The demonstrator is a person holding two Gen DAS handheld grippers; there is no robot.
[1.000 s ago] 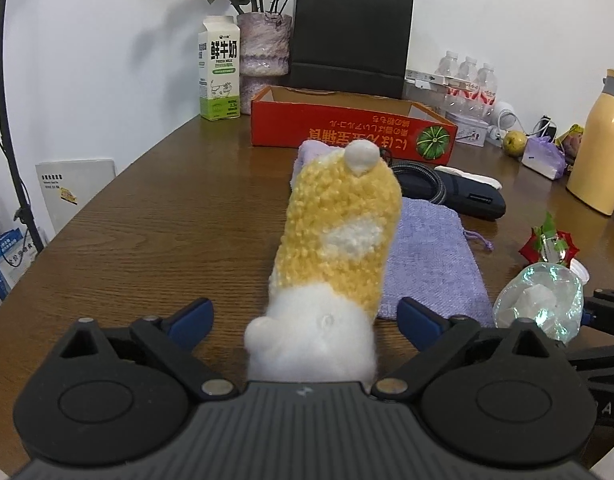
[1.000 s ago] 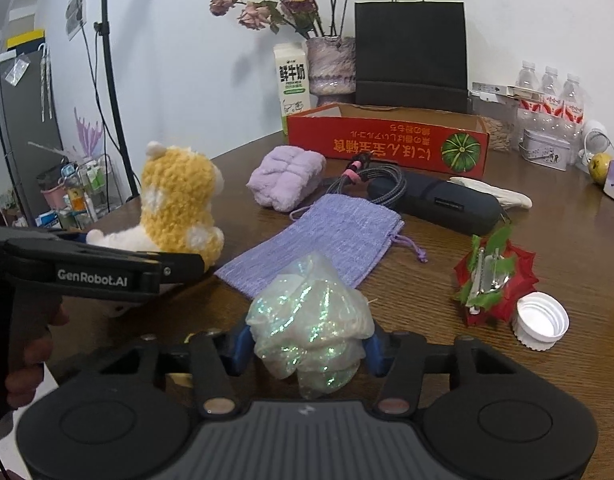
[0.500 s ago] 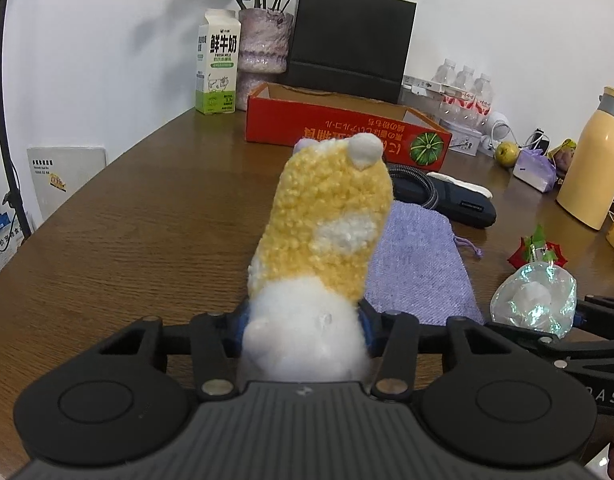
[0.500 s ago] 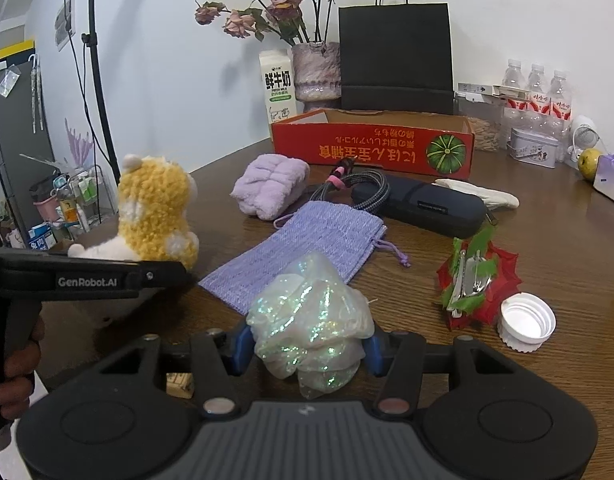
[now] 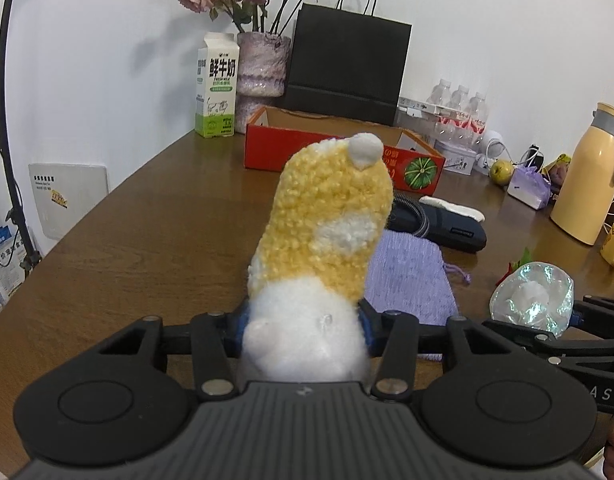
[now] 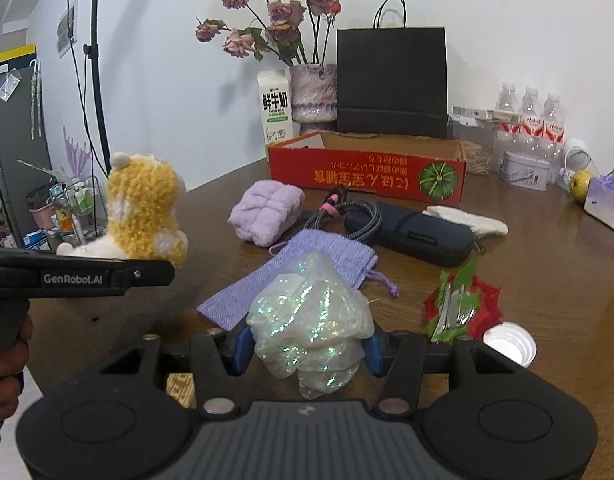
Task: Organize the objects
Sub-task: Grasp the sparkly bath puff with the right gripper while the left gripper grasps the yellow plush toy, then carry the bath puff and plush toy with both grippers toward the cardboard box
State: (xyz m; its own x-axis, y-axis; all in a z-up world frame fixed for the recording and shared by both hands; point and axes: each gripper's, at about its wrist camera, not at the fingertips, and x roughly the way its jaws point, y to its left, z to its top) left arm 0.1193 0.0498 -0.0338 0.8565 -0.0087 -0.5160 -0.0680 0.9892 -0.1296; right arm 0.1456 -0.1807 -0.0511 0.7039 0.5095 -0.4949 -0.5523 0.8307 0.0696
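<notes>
Each gripper is built of matte black plastic. Seen from its own camera, the left gripper (image 5: 305, 326) has a ribbed, dark grey centre plate with a small pale mark on it, flanked by two broad rounded housings that each carry a raised round disc. Angular black link arms with triangular cut-outs run forward from these housings, pinned by silver round-headed screws. The fingers (image 5: 367, 326) end in blue pads. The right gripper (image 6: 307, 346) has the same ribbed plate, discs, silver screws and blue-padded fingers (image 6: 239, 346). From the side, the left gripper's long black bar bears white lettering, "GenRobot.AI", above a dark handle.
</notes>
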